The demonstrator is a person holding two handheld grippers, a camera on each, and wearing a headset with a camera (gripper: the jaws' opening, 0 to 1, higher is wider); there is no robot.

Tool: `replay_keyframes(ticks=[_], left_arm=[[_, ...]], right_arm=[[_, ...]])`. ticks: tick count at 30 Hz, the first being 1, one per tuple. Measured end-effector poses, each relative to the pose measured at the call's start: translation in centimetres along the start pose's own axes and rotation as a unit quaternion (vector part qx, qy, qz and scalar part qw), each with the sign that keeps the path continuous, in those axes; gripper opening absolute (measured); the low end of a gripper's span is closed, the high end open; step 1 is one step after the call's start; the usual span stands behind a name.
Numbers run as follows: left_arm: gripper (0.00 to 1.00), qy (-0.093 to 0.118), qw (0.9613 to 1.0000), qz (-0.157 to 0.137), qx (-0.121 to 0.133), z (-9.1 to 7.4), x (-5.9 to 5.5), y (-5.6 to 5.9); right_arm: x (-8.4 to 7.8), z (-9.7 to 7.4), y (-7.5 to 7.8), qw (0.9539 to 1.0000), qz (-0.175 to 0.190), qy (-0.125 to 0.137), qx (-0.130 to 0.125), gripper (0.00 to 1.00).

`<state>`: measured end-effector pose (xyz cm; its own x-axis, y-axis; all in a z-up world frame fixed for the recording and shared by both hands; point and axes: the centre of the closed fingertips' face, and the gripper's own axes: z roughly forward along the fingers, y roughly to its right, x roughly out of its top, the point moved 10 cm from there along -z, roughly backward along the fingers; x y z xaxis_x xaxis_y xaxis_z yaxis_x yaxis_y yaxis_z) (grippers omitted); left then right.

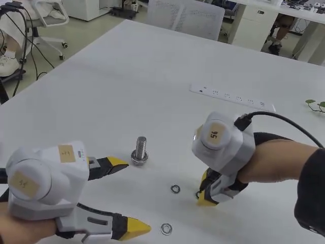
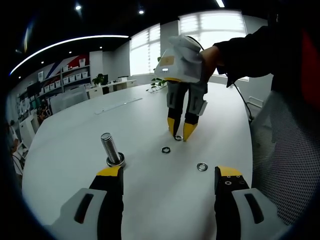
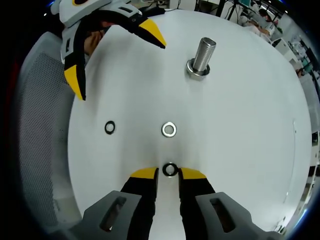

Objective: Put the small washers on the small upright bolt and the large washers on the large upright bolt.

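Note:
An upright steel bolt [image 1: 140, 151] [image 2: 111, 148] [image 3: 202, 57] stands on the white table [image 1: 152, 81]. My right gripper [image 1: 203, 197] [image 3: 170, 174] [image 2: 180, 132] points down at the table. Its jaws are closed in tight on either side of a washer [image 3: 170, 169] [image 2: 178, 138] that lies flat. Two more washers lie loose, one [image 1: 175, 189] [image 3: 169, 130] [image 2: 165, 149] just ahead of it and one [image 1: 166, 229] [image 3: 110, 127] [image 2: 202, 166] nearer my left gripper. My left gripper [image 1: 129, 195] [image 2: 169, 172] [image 3: 115, 50] hovers open beside the bolt, holding nothing.
A white power strip [image 1: 231, 97] [image 2: 117, 105] lies further back on the table, with a cable from my right gripper trailing toward it. Office chairs [image 1: 185, 18] and desks stand beyond the far edge. A green plant leaf [image 1: 317, 104] pokes in at the right.

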<state>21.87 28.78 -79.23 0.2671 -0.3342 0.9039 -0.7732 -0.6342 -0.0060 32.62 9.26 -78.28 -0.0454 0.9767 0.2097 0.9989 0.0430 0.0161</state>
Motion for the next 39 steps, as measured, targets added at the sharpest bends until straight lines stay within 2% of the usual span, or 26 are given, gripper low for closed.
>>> replay_keyframes(ticks=[28,39], left_arm=[[0.74,-0.001,1.0,-0.001,0.001,0.08,-0.08,-0.1],[0.73,-0.001,1.0,0.0,0.0,0.11,-0.19,0.08]], right_arm=[[-0.02,0.07,0.24,1.0,-0.006,-0.002,-0.001,0.14],[-0.57,-0.19,-0.47,0.9999,-0.003,-0.008,0.006,0.14]])
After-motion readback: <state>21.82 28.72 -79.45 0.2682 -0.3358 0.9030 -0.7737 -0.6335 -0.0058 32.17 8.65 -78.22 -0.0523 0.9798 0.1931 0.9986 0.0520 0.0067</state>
